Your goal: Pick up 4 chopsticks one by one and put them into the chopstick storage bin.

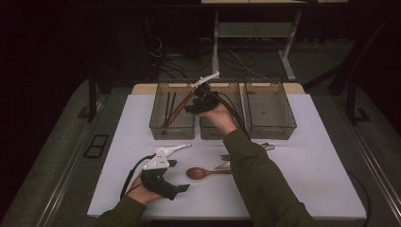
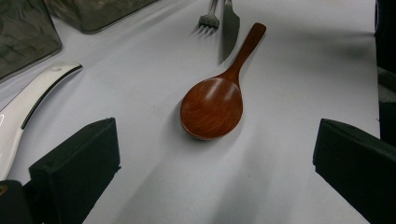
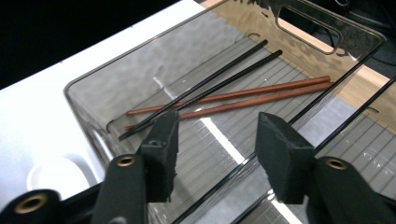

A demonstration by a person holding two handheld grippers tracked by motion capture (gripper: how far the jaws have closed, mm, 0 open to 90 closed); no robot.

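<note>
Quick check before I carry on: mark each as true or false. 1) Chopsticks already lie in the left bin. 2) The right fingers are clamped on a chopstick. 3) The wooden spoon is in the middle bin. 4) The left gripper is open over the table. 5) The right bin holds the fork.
1) True: two black and two brown chopsticks lie in the left bin.
2) False: the right gripper stands open above that bin, nothing between its fingers.
3) False: the wooden spoon lies on the table.
4) True: the left gripper is open, fingers either side of the spoon, apart from it.
5) False: the fork lies on the table beside a knife.
</note>
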